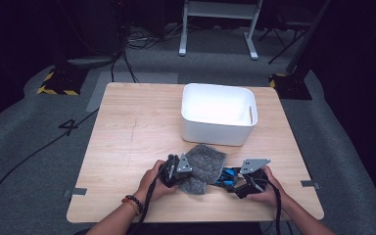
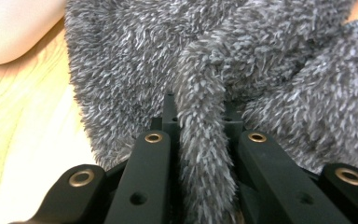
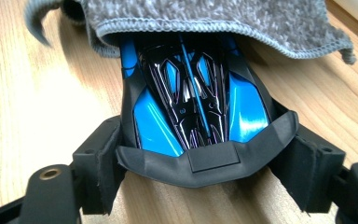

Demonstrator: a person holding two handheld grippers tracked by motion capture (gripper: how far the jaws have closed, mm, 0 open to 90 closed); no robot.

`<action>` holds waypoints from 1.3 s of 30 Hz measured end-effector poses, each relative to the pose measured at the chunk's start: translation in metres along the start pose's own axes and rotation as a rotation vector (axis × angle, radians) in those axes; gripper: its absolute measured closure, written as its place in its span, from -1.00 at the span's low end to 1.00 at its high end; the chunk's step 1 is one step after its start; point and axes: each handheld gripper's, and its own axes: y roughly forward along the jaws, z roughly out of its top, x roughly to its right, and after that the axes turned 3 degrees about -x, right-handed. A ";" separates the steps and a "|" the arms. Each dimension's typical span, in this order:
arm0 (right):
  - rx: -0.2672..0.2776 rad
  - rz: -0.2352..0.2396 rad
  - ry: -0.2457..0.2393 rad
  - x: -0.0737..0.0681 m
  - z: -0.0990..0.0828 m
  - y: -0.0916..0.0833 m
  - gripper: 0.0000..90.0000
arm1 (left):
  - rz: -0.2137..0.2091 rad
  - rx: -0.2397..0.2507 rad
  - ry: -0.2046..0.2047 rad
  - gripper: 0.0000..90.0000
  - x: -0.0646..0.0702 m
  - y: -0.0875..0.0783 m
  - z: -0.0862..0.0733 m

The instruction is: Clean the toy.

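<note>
A grey fluffy cloth (image 1: 204, 162) lies near the front middle of the wooden table (image 1: 127, 132). My left gripper (image 1: 186, 172) comes in from the cloth's left and is shut on a raised fold of it; in the left gripper view the cloth (image 2: 242, 56) bunches up between the jaws of that gripper (image 2: 200, 112). A blue and black toy car (image 1: 227, 175) sits to the right, its front end tucked under the cloth's edge (image 3: 214, 18). My right gripper (image 3: 200, 142) is shut on the toy car (image 3: 191, 102) at its rear sides, and stands at the cloth's right (image 1: 232, 180).
A white plastic bin (image 1: 219, 129) stands just behind the cloth, right of the table's middle. Its pale corner (image 2: 9, 28) shows in the left gripper view. Bare wood lies to the left. Cables and stands are on the floor beyond.
</note>
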 end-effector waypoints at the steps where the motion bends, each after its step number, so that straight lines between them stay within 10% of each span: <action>1: -0.001 0.003 0.004 -0.001 0.000 0.000 -0.46 | 0.000 0.002 -0.003 0.78 -0.001 0.001 0.000; 30: 0.004 0.023 -0.047 0.004 -0.005 -0.004 -0.47 | -0.004 0.038 0.008 0.79 0.000 0.001 0.022; 39: 0.016 0.025 -0.050 0.005 -0.002 0.001 -0.46 | -0.089 0.119 0.061 0.79 0.022 0.004 0.049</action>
